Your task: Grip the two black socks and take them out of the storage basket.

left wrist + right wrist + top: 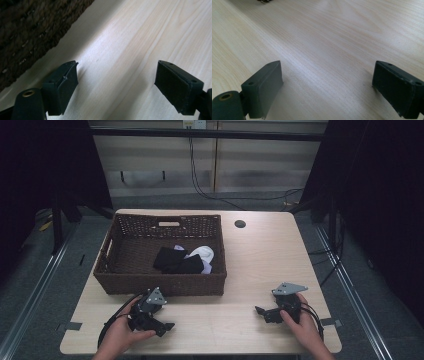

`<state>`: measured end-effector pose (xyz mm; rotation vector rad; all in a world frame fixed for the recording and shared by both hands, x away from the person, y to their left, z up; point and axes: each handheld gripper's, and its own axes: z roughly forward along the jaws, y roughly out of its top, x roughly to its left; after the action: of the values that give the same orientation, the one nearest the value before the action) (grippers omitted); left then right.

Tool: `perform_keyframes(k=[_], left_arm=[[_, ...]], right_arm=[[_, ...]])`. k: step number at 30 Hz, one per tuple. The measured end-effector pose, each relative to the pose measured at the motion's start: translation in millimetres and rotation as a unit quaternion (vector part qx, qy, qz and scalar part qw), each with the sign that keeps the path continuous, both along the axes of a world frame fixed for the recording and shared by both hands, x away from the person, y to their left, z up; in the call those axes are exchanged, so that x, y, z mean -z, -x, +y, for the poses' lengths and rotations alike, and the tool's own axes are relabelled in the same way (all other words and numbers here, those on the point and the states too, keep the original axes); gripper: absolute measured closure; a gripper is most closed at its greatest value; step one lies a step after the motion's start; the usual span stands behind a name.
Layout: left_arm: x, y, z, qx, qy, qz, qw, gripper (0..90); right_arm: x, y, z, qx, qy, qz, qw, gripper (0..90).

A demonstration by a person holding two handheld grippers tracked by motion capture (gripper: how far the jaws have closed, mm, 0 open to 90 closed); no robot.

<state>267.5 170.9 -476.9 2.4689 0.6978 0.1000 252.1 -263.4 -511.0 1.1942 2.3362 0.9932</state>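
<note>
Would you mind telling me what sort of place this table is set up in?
Probably a lab or recording station rather than a home: the wooden table is flanked by dark curtains, loose cables run across the grey floor, and metal rails line its sides. A wicker basket of clothes sits on it.

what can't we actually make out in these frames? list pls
- Clothes in the wicker basket, high view: a dark piece overlaps a white piece; too small and dim to tell type or count.
- Basket, left gripper view: cut off by the frame's top and left edges; the contents can't be seen.
- Dark thing at the top edge, right gripper view: cropped, unidentifiable.
- Round dark spot on the table, high view: too small to tell hole from cap.
</note>
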Motion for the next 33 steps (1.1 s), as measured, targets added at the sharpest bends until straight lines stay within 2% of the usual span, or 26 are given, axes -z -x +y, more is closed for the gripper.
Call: perform_keyframes(k=[3,8,16,24,27,30,31,33], left_arm=[[-6.1,-2.4,0.1,0.004,0.003,-0.002,1.0,17.7],[-19.5,-6.1,0.2,-0.001,0.023,0.004,0.9997,17.7],[-42.7,-13.2,-1.6,0.02,0.018,0.005,0.9996,18.3],[-62.0,-17.3,-3.2,0.019,0.026,0.008,0.9994,18.3],[-73.7,-19.1,-3.0,0.027,0.03,0.013,0.9991,18.3],[-79.3,-20.7,-3.0,0.028,0.025,0.012,0.9992,18.3],[-85.3,-23.0,-2.6,0.033,0.019,0.009,0.9992,18.3],[-91.3,-25.4,-2.0,0.031,0.023,0.014,0.9992,18.3]], right_arm=[[0.0,0.0,0.0,0.0,0.0,0.0,1.0,8.6],[0.0,0.1,0.0,0.0,0.0,0.0,1.0,8.6],[0.1,0.5,-0.1,-0.002,0.0,0.0,1.0,8.6],[-0.3,1.1,0.0,-0.001,0.001,0.001,1.0,8.6],[-0.4,1.1,0.0,-0.001,0.001,0.001,1.0,8.6],[-0.4,1.0,0.0,-0.001,0.001,0.001,1.0,8.6],[-0.3,0.9,-0.1,-0.002,0.0,0.0,1.0,8.6],[-0.2,0.8,-0.1,-0.003,0.0,0.0,1.0,8.6]])
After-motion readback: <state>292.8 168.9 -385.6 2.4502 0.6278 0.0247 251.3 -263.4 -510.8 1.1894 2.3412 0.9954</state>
